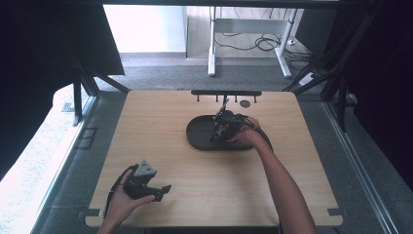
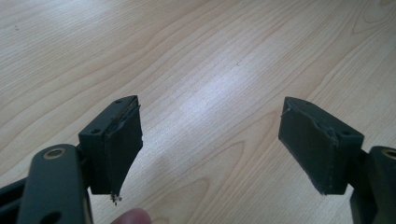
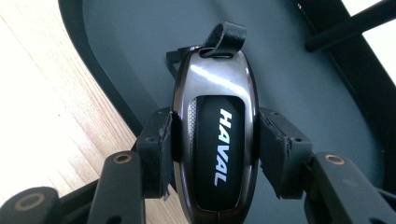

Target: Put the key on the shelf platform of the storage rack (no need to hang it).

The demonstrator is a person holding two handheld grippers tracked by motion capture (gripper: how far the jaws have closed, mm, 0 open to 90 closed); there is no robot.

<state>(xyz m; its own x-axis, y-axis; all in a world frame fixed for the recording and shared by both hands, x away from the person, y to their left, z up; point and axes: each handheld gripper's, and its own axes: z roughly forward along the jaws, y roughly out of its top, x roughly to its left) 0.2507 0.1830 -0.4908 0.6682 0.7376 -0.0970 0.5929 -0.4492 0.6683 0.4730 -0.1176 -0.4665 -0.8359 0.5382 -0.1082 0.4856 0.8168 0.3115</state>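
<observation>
Clamped between both pads of the right gripper (image 3: 215, 140) is a glossy black car key fob (image 3: 215, 135) marked HAVAL, its strap loop (image 3: 226, 35) pointed away, held over a dark oval tray (image 3: 303, 93) at the table's (image 1: 170, 117) far middle. Well apart, near the front left, the left gripper (image 2: 210, 149) is held spread wide over bare wood.

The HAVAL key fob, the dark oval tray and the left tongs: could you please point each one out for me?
HAVAL key fob (image 3: 217, 144), right gripper view, black centre panel.
Dark oval tray (image 1: 197, 130), high view, bare floor at its left end.
Left tongs (image 2: 210, 144), left gripper view, midway between the open tips.
</observation>
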